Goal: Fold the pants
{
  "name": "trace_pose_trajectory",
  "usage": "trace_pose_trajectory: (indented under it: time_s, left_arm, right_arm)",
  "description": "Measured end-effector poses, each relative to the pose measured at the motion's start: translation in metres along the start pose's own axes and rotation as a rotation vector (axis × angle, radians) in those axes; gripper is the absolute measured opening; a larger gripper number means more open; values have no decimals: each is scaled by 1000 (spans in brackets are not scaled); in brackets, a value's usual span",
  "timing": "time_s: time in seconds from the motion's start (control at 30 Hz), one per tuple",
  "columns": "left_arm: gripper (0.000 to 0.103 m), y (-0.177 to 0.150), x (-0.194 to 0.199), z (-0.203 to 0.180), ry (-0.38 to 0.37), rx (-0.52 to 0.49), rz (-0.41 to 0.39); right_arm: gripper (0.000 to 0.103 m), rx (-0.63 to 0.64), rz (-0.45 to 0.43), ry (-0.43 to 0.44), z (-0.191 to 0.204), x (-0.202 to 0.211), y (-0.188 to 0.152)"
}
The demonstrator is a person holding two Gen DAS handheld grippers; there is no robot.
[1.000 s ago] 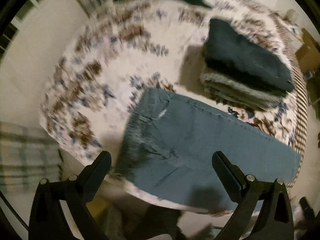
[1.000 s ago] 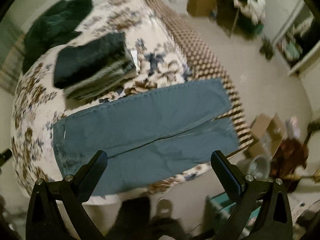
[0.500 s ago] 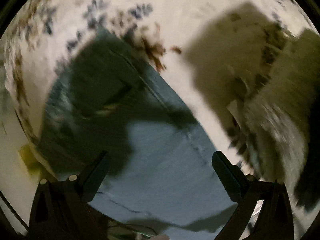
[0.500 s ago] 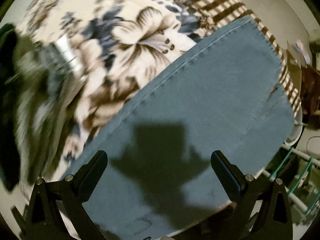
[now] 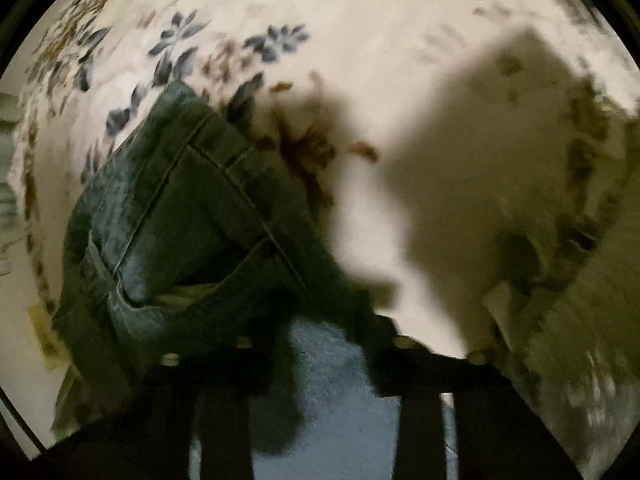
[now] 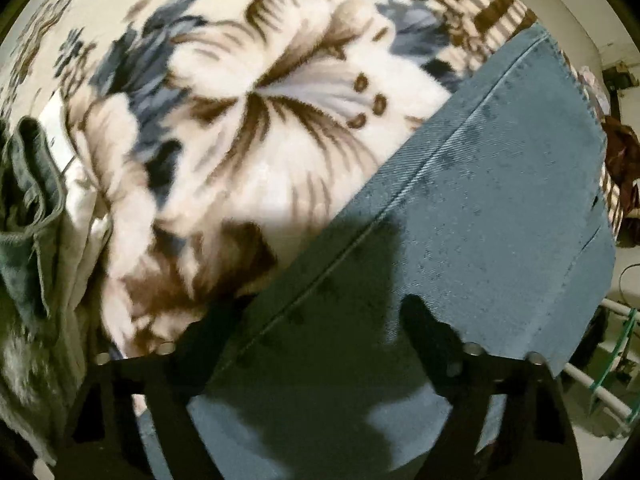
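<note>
A pair of blue jeans (image 6: 480,184) is lying flat across a bed covered by a flowered blanket (image 6: 256,92), and both hand-held grippers are pointing straight down onto it.

The left gripper (image 5: 328,344) is working at the waist end. Its jaws are closing to a narrow gap, and a bunched ridge of denim near the pocket (image 5: 192,216) is standing between them, so it looks to be pinching the cloth, though blur makes the contact hard to confirm.

The right gripper (image 6: 320,320) is over the leg end, near the hem (image 6: 588,128) by the edge of the bed. Its jaws are closing but standing wide, straddling the side seam (image 6: 400,196), with flat denim between them and no grip visible yet.

The long axis of the jeans is running from one gripper to the other, so each hand is nearest its own end.

A stack of folded clothes (image 6: 28,208) is sitting on the blanket just beside the jeans, on the far side from the person, and may be crowding any fold that way.
</note>
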State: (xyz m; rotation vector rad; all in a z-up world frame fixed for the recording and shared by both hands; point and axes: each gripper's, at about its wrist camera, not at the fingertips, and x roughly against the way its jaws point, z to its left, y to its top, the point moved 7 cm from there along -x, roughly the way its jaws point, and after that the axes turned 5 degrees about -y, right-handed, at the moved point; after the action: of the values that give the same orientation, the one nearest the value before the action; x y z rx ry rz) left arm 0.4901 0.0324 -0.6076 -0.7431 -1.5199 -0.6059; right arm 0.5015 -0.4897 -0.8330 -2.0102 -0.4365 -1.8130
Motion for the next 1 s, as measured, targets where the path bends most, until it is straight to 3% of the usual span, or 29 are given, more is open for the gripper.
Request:
trace_pose_trajectory:
  time_s: [0.03, 0.1, 0.2, 0.43, 0.57, 0.8, 1.0]
  left_arm:
    - [10, -2, 6, 0, -12, -18, -15]
    - [5, -9, 23, 2, -56, -69, -52]
    - [4, -23, 51, 8, -103, -142, -99]
    - [4, -76, 116, 70, -211, -204, -180]
    - [4, -108, 122, 114, -233, -184, -176]
    - [4, -188, 81, 215, -168, -83, -92]
    - [4, -211, 22, 252, -102, -56, -59]
  right_arm:
    - [67, -2, -10, 9, 1, -1, 4]
    - [26, 3, -40, 23, 2, -1, 12]
    - [11, 4, -73, 60, 1, 9, 10]
    - [7, 41, -123, 179, -29, 41, -27]
    - [7, 57, -110, 231, -74, 68, -55]
    - [6, 133, -82, 186, -183, 56, -132]
    - [6, 212, -69, 86, -231, 8, -170]
